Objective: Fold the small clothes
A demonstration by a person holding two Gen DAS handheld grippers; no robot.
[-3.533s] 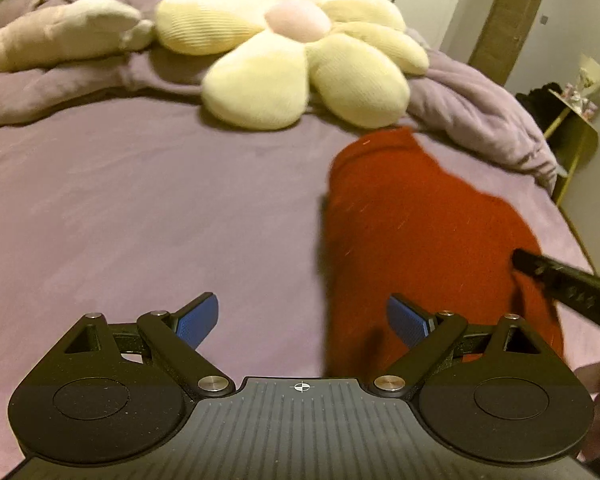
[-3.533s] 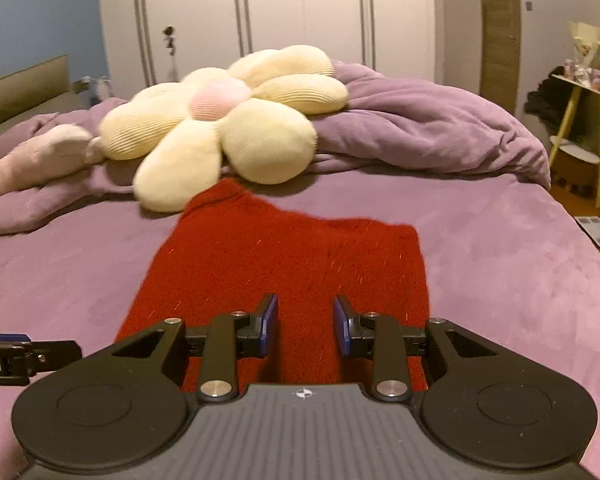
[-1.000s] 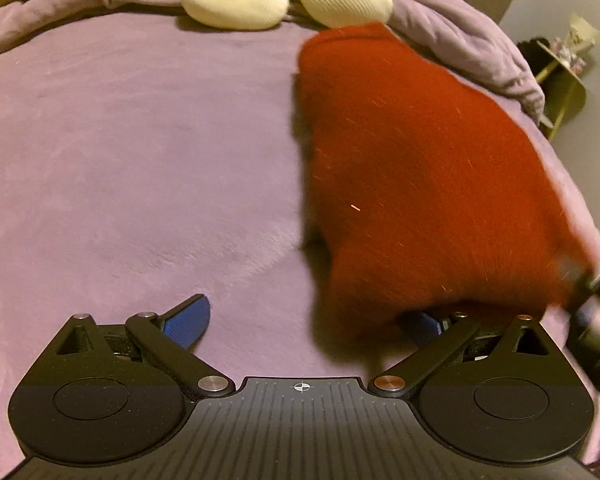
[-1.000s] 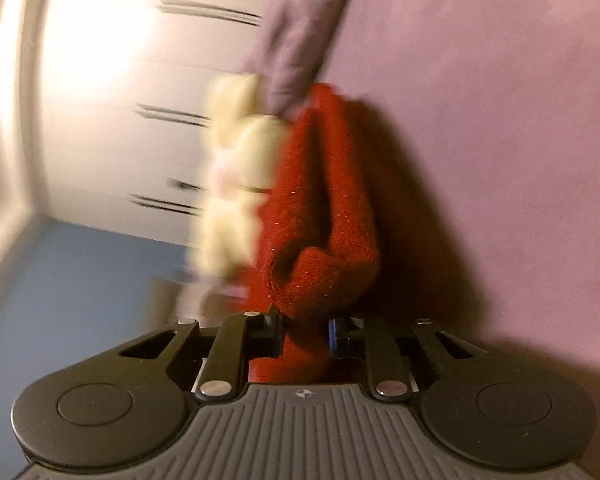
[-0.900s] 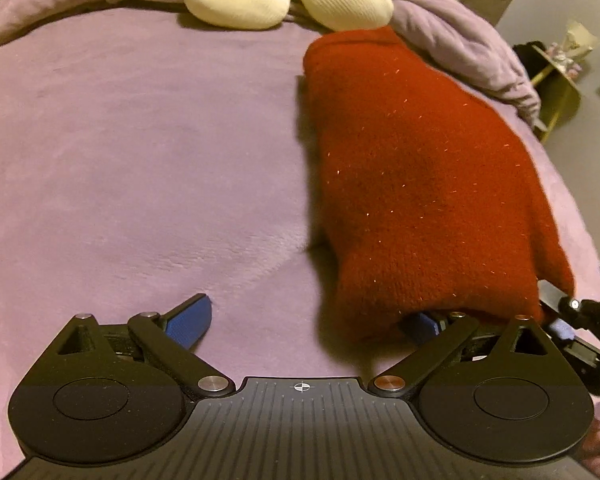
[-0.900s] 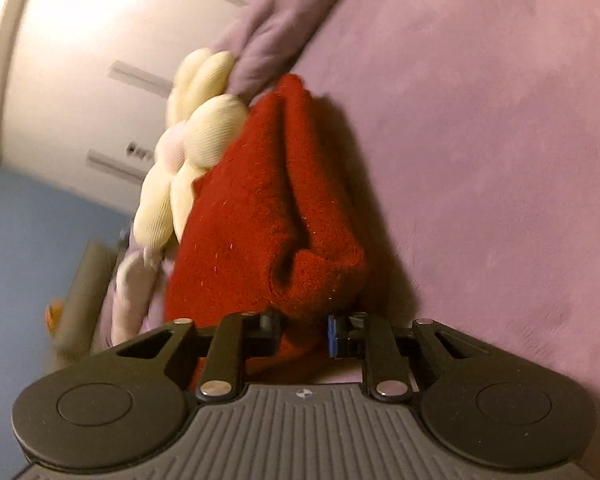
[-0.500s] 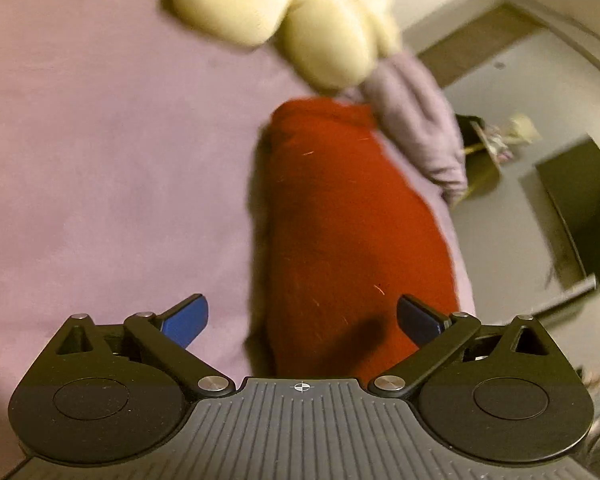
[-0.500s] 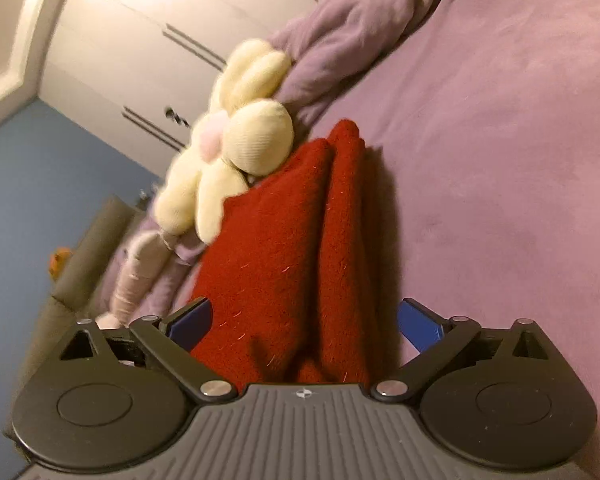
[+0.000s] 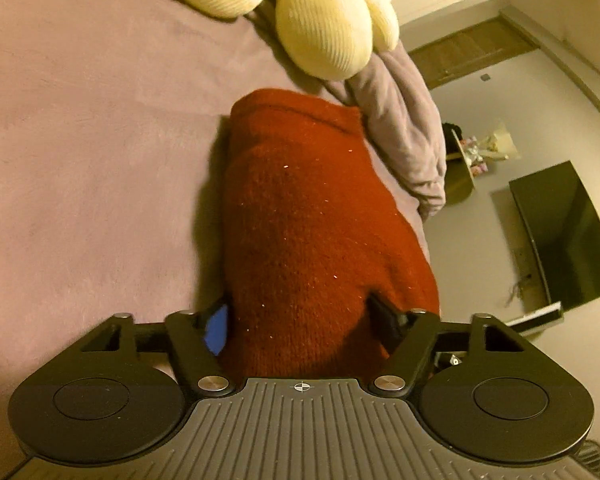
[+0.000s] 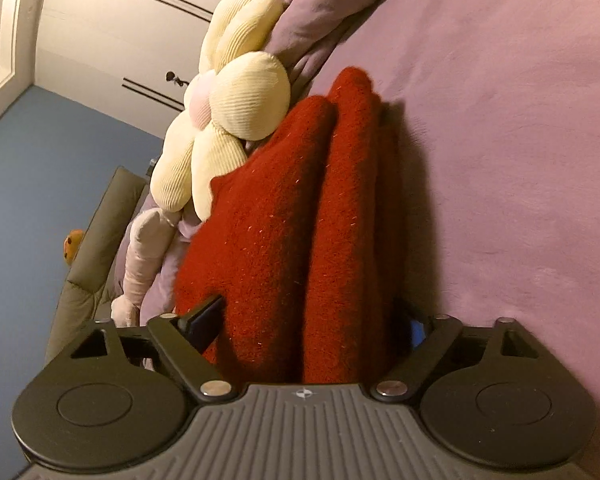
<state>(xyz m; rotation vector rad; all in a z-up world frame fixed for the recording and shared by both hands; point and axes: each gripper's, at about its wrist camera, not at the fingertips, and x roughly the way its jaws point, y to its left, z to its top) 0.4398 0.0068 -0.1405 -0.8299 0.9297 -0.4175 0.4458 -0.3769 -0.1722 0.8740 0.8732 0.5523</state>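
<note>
A folded red knitted garment [image 9: 312,216] lies on the purple bed cover [image 9: 80,160], its near end between the jaws of both grippers. My left gripper [image 9: 300,320] is closing on it. The blue left pad [image 9: 217,330] touches one side of the bundle and the black right finger [image 9: 384,320] dents the other. In the right wrist view the garment [image 10: 300,208] shows as stacked folds. My right gripper [image 10: 316,320] is also closing around it. One finger [image 10: 204,316] lies against the cloth, while the blue pad [image 10: 417,330] sits in shadow just beside the bundle.
A cream flower-shaped pillow [image 9: 324,28] and a bunched purple duvet [image 9: 404,136] lie just beyond the garment's far end. The bed's edge is to the right, with a dark screen [image 9: 564,236] and a side table beyond. White wardrobe doors [image 10: 112,40] and a headboard [image 10: 100,236] stand behind.
The right gripper let go of the garment's edge and opened wide. Both grippers then rolled and moved in, so the folded bundle now sits between their narrowing jaws.
</note>
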